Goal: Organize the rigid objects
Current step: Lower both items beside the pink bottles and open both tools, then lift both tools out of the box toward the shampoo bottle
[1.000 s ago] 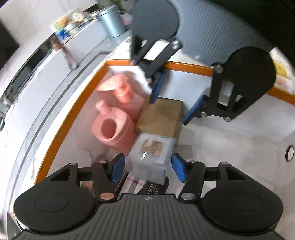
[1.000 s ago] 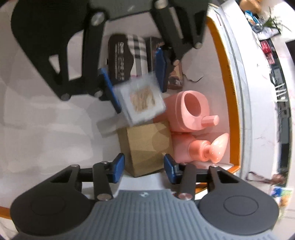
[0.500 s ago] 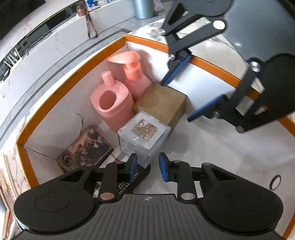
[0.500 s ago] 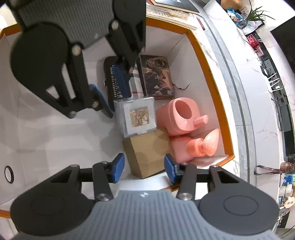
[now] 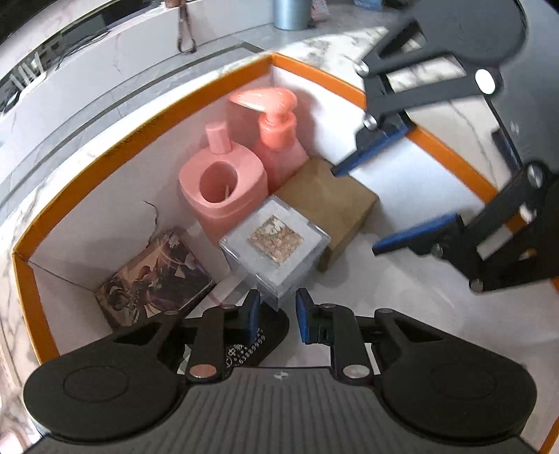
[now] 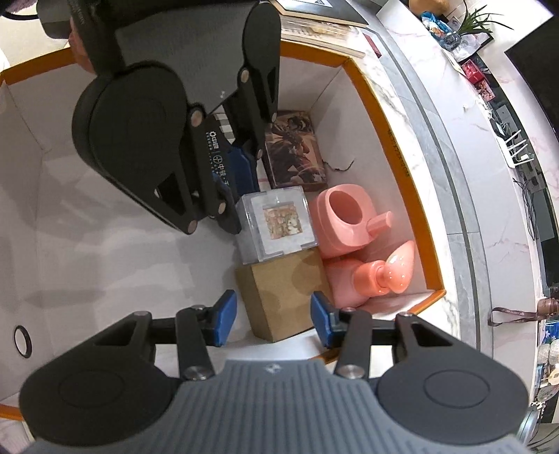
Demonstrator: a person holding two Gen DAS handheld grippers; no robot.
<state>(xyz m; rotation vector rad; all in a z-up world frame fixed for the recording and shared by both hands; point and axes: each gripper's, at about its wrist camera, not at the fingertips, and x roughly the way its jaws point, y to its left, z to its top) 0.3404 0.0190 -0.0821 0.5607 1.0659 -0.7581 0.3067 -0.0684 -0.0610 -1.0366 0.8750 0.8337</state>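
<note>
A clear plastic cube [image 5: 276, 244] with a patterned top stands inside the orange-rimmed white box [image 5: 104, 150], beside a brown cardboard box [image 5: 328, 199]. It also shows in the right wrist view [image 6: 276, 223]. My left gripper [image 5: 277, 316] is nearly closed and empty, just behind the cube. My right gripper [image 6: 270, 316] is open and empty, above the brown box [image 6: 283, 297]. A pink cup holder [image 5: 223, 188] and a pink pump bottle [image 5: 276, 139] fill the corner.
A picture-printed box [image 5: 153, 279] and a black plaid-lined case [image 5: 244, 345] lie flat by the box wall. A marble counter surrounds the box, with a grey cylinder [image 5: 291, 14] at the back. A small black ring [image 6: 21, 338] marks the box floor.
My left gripper let go of the clear cube, which now rests in the box, then pulled back and narrowed. My right gripper rose away, still open.
</note>
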